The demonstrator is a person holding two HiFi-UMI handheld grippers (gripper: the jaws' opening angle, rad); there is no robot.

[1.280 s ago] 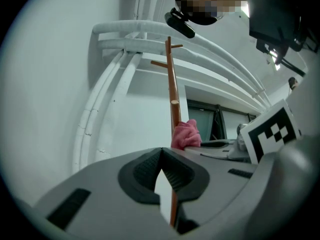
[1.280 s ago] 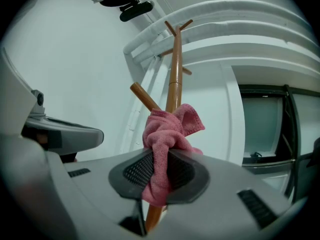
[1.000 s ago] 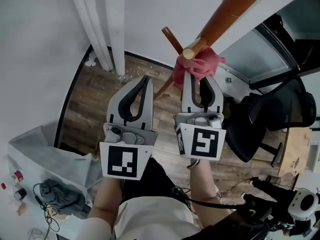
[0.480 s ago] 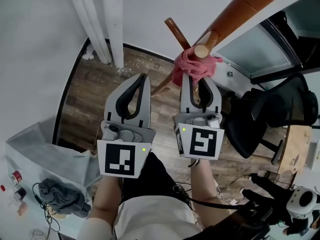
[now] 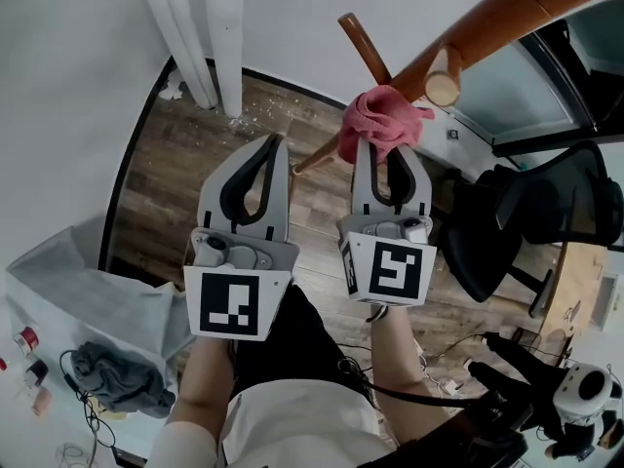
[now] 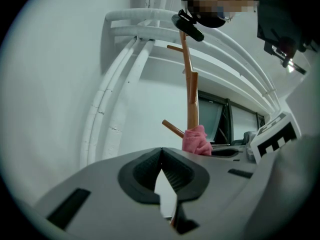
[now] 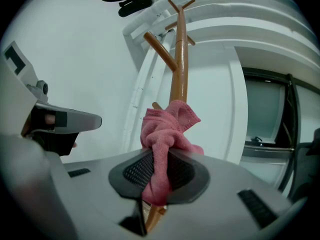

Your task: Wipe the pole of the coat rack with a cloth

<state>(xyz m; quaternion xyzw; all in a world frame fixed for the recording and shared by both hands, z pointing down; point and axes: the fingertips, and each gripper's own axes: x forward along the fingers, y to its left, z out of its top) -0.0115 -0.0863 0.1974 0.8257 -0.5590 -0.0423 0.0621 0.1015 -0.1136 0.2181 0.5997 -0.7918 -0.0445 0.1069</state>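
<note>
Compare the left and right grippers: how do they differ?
The right gripper has jaws shut on the pink cloth; the left gripper has jaws shut on nothing. The right gripper holds the cloth against the coat rack pole; the left gripper is off the pole. Both point forward, side by side.

The pole (image 5: 487, 25) is smooth, glossy wood, the cloth (image 5: 378, 125) soft nubbly fabric, the floor (image 5: 166, 193) matt wooden planks.

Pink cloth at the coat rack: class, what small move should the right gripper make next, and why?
Probably slide the right gripper up along the pole with the cloth pressed against it. Its jaws are shut on the pink cloth, which seems to rest against the pole low down, and a long stretch of bare wood shows above it.
</note>
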